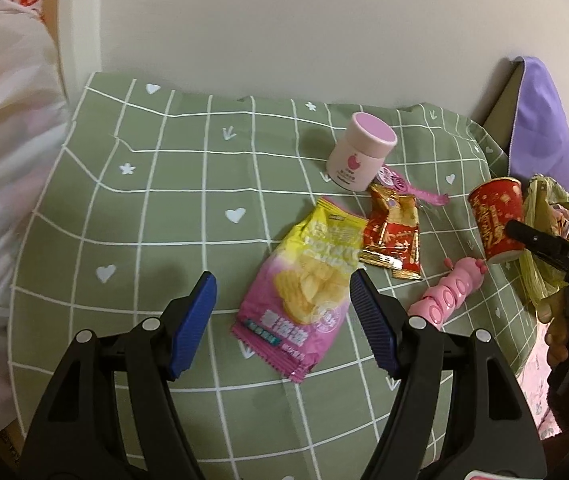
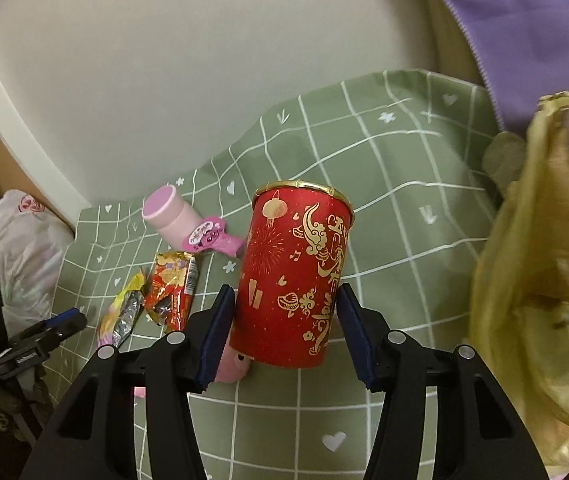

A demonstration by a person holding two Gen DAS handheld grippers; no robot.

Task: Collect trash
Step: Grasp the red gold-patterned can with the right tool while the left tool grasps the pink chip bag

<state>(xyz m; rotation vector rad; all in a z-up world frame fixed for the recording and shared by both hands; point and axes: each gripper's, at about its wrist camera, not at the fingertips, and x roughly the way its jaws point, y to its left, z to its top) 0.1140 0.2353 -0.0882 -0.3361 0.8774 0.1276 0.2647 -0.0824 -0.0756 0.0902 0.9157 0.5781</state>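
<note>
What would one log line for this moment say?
right tool: open, straddling red cup | left tool: open above chip bag | yellow bag: beside cup

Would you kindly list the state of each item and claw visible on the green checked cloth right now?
red cup: upright, between the right claw's pads, grip not confirmed
right claw: around the cup
left claw: open, empty, above the chip bag
chip bag: lying flat, crumpled
red wrapper: crumpled, lying flat
pink jar: capped, tilted
yellow bag: slumped, open-topped
</note>
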